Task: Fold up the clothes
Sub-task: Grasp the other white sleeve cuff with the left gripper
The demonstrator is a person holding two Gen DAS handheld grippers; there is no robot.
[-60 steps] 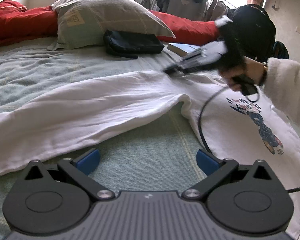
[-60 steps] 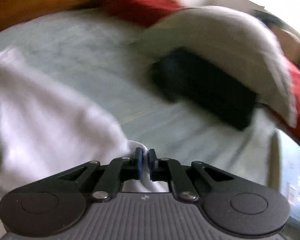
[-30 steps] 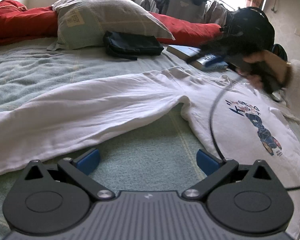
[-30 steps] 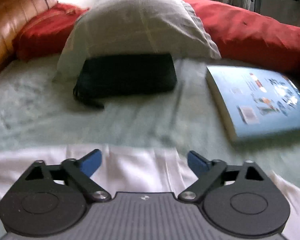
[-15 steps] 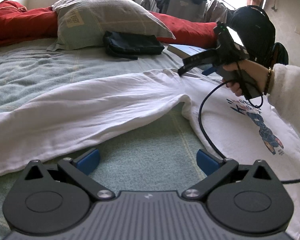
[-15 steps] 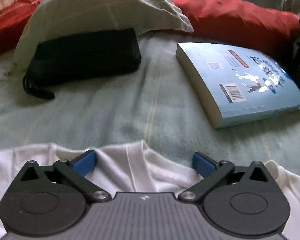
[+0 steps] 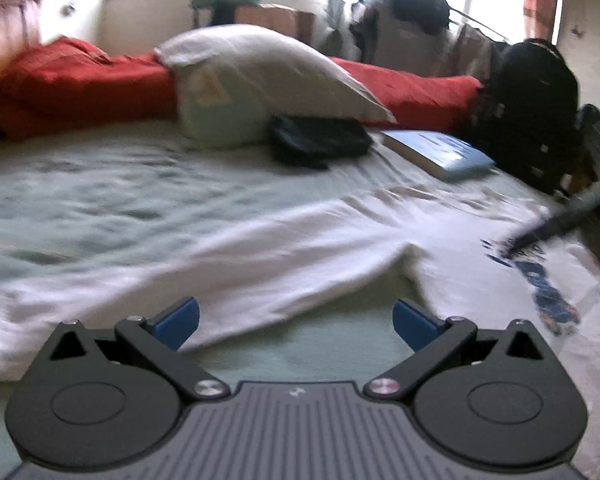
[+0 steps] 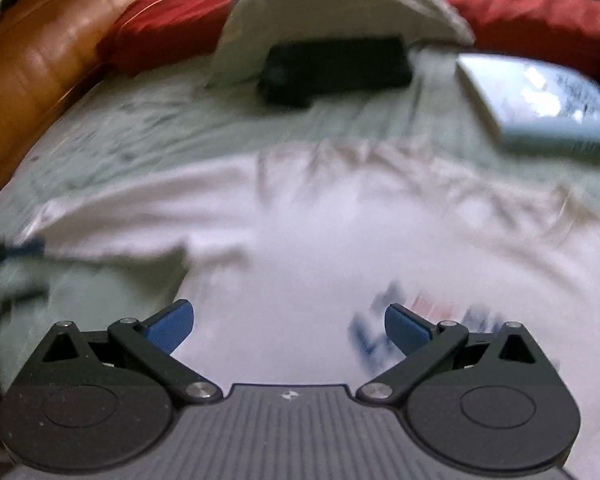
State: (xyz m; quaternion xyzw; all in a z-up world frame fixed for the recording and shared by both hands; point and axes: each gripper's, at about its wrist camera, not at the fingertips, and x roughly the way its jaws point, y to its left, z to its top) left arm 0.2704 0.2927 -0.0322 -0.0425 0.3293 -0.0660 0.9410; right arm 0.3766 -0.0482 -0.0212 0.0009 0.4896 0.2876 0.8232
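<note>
White shirt point(image 7: 308, 248) lies face up, spread across the green bedsheet point(image 7: 100, 200), with one long sleeve point(image 7: 140, 292) stretched out toward the left gripper point(image 7: 296, 322). Both sets of tongs are empty. The left gripper's blue pads stand spread above the sleeve's lower edge. The right gripper point(image 8: 288, 326) has just been opening; its jaws stand wide over the chest, beside the blue print point(image 8: 380, 332), with nothing between them. Being thin, soft and light, the cloth would probably bunch and drape when lifted; a pinch at the cuff, the shoulder seam or the hem seems the best hold. Beyond the collar rest a black pouch point(image 7: 320, 146), a blue book point(image 7: 440, 154), a pale pillow point(image 7: 260, 84) and a red blanket point(image 7: 80, 84). These lie apart from the shirt, and the book is nearest it. Blur hides finer creases.
</note>
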